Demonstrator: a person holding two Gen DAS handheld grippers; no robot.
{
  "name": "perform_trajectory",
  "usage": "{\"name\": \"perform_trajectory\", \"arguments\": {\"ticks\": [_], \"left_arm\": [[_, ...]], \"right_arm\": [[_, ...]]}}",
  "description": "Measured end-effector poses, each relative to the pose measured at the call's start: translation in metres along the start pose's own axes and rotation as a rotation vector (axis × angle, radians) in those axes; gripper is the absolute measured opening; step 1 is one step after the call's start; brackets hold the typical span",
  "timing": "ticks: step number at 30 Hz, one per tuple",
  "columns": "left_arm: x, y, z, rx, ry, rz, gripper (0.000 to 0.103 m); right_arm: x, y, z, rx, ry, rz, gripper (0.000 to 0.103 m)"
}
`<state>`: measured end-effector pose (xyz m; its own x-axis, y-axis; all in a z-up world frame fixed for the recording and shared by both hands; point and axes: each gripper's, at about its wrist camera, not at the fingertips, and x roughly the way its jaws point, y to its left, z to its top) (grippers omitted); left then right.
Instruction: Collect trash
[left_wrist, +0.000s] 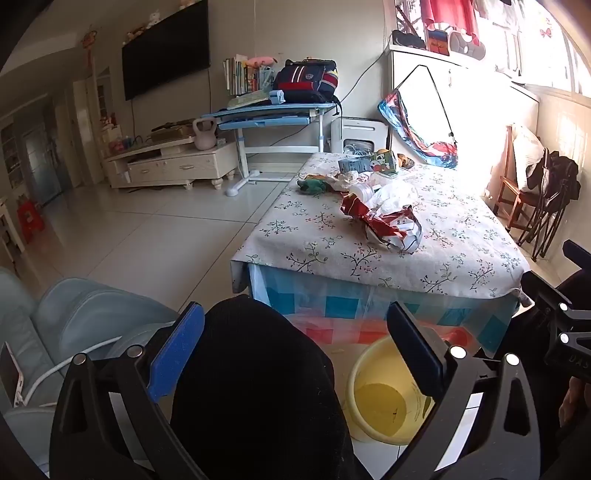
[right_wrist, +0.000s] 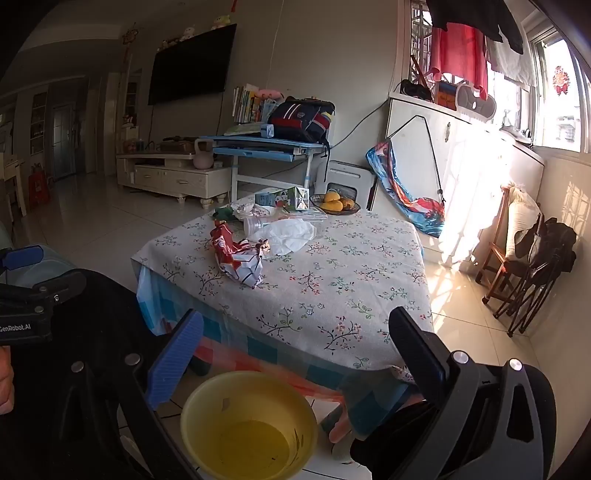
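A crumpled red and white wrapper (left_wrist: 384, 227) (right_wrist: 238, 258) lies on the floral-cloth table (left_wrist: 461, 258) (right_wrist: 332, 295). Behind it lie white crumpled paper (left_wrist: 393, 195) (right_wrist: 288, 234), a clear plastic cup (right_wrist: 258, 225), a green wrapper (left_wrist: 314, 184) (right_wrist: 223, 213) and a milk carton (left_wrist: 373, 162) (right_wrist: 284, 198). A yellow bin (left_wrist: 384, 395) (right_wrist: 247, 424) stands on the floor in front of the table. My left gripper (left_wrist: 295, 358) is open and empty above a black-clad knee (left_wrist: 255, 387). My right gripper (right_wrist: 295, 362) is open and empty above the bin.
A bowl of fruit (right_wrist: 336, 204) sits at the table's far edge. A grey sofa with a phone on a cable (left_wrist: 22, 376) is at the left. Folded chairs (right_wrist: 532, 266) stand at the right by the window. A TV stand (left_wrist: 173, 162) and blue desk (left_wrist: 273, 114) are beyond.
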<state>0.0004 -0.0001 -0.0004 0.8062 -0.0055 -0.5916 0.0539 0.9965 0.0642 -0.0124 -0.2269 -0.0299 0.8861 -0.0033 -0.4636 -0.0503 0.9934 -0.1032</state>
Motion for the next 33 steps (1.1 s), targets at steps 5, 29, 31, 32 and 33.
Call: {"name": "perform_trajectory", "arguments": {"ticks": [5, 29, 31, 32, 33], "left_arm": [[0.006, 0.001, 0.001, -0.011, 0.022, -0.002, 0.096], [0.010, 0.002, -0.005, -0.003, 0.017, 0.007, 0.096], [0.011, 0.002, -0.006, -0.001, 0.017, 0.009, 0.096], [0.011, 0.002, -0.006, -0.001, 0.017, 0.009, 0.096], [0.011, 0.002, -0.006, -0.001, 0.017, 0.009, 0.096]], "right_arm": [[0.001, 0.000, 0.000, 0.001, 0.002, 0.002, 0.097], [0.003, 0.000, -0.002, 0.003, 0.021, -0.001, 0.097], [0.002, 0.000, -0.002, 0.003, 0.021, -0.002, 0.097], [0.003, 0.000, -0.001, 0.001, 0.024, -0.003, 0.097], [0.003, 0.000, -0.002, 0.003, 0.023, -0.003, 0.097]]}}
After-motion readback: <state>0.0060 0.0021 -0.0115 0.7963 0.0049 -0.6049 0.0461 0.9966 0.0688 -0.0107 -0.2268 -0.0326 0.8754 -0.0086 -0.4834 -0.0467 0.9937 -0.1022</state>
